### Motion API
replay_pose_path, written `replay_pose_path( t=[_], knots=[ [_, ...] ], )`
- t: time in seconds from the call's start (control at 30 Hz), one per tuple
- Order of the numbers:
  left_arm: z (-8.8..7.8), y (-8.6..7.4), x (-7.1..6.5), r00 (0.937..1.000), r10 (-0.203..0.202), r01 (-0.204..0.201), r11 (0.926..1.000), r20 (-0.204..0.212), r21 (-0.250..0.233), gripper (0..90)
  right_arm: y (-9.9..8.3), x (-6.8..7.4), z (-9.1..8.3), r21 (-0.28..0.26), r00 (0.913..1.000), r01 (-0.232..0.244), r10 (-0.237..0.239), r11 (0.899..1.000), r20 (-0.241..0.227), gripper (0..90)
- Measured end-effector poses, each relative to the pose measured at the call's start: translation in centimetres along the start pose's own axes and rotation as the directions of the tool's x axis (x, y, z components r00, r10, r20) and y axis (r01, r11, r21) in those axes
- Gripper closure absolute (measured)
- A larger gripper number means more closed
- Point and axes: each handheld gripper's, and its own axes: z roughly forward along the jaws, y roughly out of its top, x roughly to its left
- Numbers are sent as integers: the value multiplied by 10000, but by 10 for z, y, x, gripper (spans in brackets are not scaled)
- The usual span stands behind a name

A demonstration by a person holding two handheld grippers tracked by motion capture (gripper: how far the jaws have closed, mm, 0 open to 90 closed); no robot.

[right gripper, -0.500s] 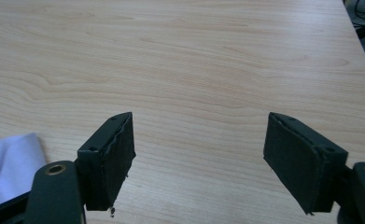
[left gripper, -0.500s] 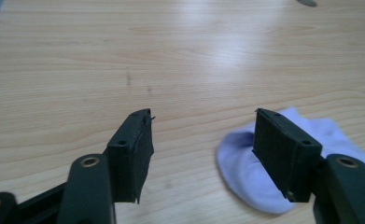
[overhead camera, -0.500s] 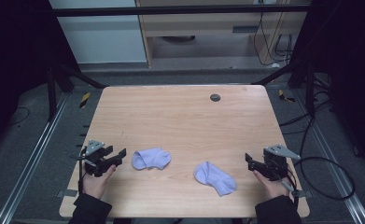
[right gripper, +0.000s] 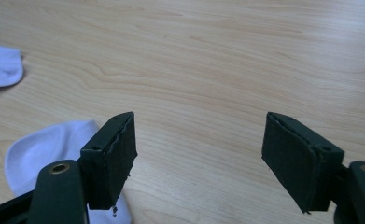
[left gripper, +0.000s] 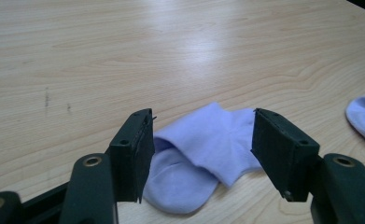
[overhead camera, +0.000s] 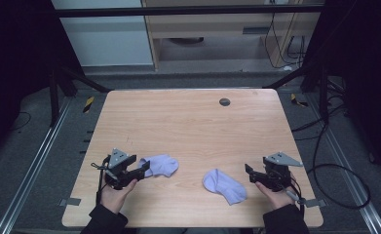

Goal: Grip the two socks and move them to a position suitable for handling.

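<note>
**Two spread tools beside two lilac socks on a wooden surface**

High view: a pale wooden surface (overhead camera: pixel 193 131) fills the middle of the frame. At lower left, a hand holds the left tool (overhead camera: pixel 143 168), its jaws spread and pointing right at a folded lilac sock (overhead camera: pixel 161 165) just beside its tips. At lower right, another hand holds the right tool (overhead camera: pixel 249 173), jaws spread and pointing left. A second lilac sock (overhead camera: pixel 224 185) lies flat at lower centre, near that tool but apart from it. A small dark round disc (overhead camera: pixel 224 102) sits near the surface's far edge, upper centre.

Left gripper view: two black jaws rise from the bottom, wide apart, pinching nothing. The folded sock (left gripper: pixel 203 154) lies between and just beyond them at lower centre. The second sock's edge (left gripper: pixel 364 119) shows at the right border.

Right gripper view: the jaws stand wide apart over bare wood. The second sock (right gripper: pixel 49 147) lies at lower left, partly behind the left-hand jaw. The folded sock (right gripper: pixel 0 65) shows at the upper left edge.
</note>
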Motion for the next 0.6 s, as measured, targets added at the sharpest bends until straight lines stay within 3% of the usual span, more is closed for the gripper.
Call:
replay_pose_path(
  t=[0.23,0.6],
  knots=[
    [0,5,-13,9997,73,-74,10000,229,41,410,1,12,0,100,9989,383,-380,9992,-292,283],
    [7,8,-48,9943,709,-725,9972,791,177,427,-10,26,-8,306,9931,744,-712,9968,-931,297]
  ],
)
